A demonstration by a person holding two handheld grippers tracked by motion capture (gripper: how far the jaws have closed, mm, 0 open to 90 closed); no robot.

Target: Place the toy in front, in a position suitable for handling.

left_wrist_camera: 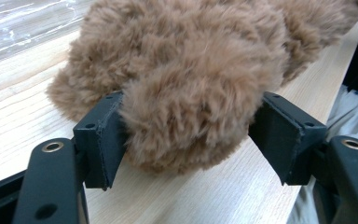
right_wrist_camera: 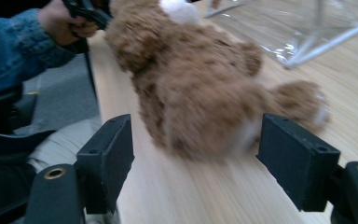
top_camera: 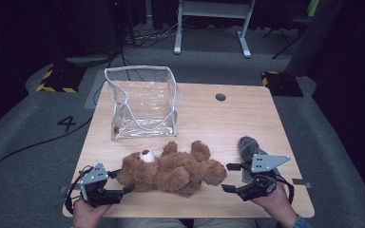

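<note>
Left claw (left_wrist_camera: 186, 135) nearest us pinches teddy bear (top_camera: 173, 171) head at tabletop (top_camera: 247, 118) near edge; right claw (right_wrist_camera: 196, 154) spread wide, holding nothing, bear leg just ahead; far tabletop open.

— What are you feeling there?

— The teddy bear (left_wrist_camera: 186, 79) is shaggy brown plush, soft and matt, with a smooth white snout. My fingers (left_wrist_camera: 100, 140) are matt black plastic with brass-coloured rivets.

— And underneath?

— The surface (top_camera: 247, 123) is pale wood with a fine straight grain and a dull sheen. Behind the bear, the bag (top_camera: 142, 102) is clear glossy plastic, crinkled and catching light. By my right side lies a grey fuzzy thing (top_camera: 248, 145), rough-looking.
</note>
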